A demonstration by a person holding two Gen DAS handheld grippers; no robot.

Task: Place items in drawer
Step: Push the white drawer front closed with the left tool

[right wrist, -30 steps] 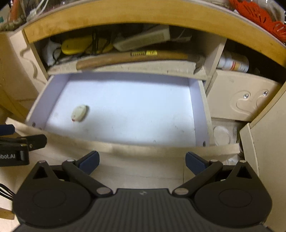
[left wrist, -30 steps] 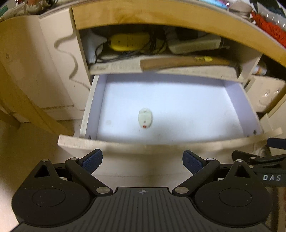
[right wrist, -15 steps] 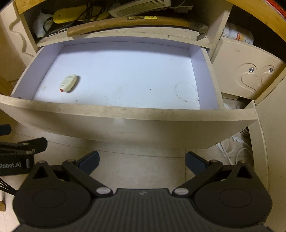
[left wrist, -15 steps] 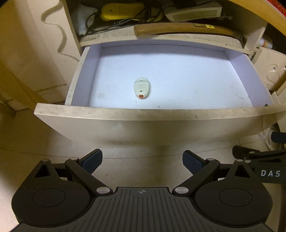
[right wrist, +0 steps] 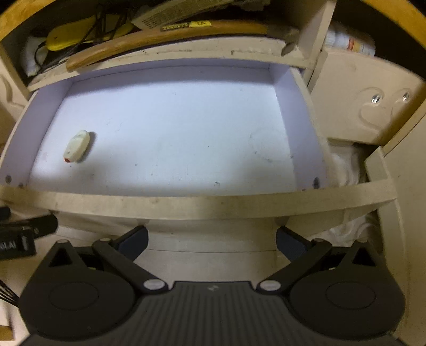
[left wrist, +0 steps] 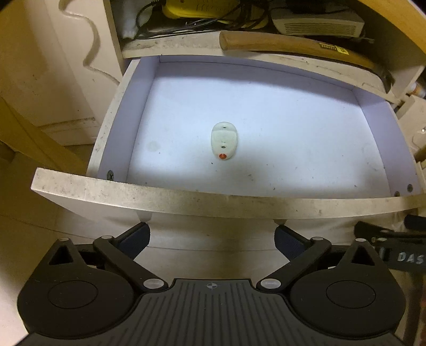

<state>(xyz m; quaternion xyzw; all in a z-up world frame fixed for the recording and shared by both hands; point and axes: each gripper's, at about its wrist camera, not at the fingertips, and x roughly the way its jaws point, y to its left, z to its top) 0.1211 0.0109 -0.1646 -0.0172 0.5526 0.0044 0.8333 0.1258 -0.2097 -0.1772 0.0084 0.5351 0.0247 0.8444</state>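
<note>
The drawer (left wrist: 170, 198) stands pulled well out from the cabinet, its pale lilac floor lit from above. One thing lies in it: a small white remote (left wrist: 224, 141), oval, flat on the drawer floor with its red button toward the front board. It sits left of the middle, clear of every wall, and nothing touches it. Seen from the right wrist, the same remote (right wrist: 77, 146) is off near the left wall. The rest of the drawer floor carries only specks and a faint ring mark.

So one item already rests where the task wants it. Whether more are meant to follow I cannot say; no other loose item shows within reach of either hand. The scene would fit a job with more things still to fetch, or one where the remote was the last and only the drawer is left standing out.

The left gripper (left wrist: 211, 238) hangs in front of the drawer's front board, its fingers spread wide and holding nothing. The right gripper (right wrist: 211, 238) is the same: fingers apart, empty, just short of the front board. Each shows at the edge of the other's view, so they hang side by side.

Above the drawer, an open shelf (left wrist: 186, 49) holds a hammer (left wrist: 293, 46) with a wooden handle lying along its front edge, a yellow device (left wrist: 202, 10) tangled in black cables, and a grey box (left wrist: 316, 22) behind. To the right, a smaller drawer front (right wrist: 372, 106) with two screws is shut.
</note>
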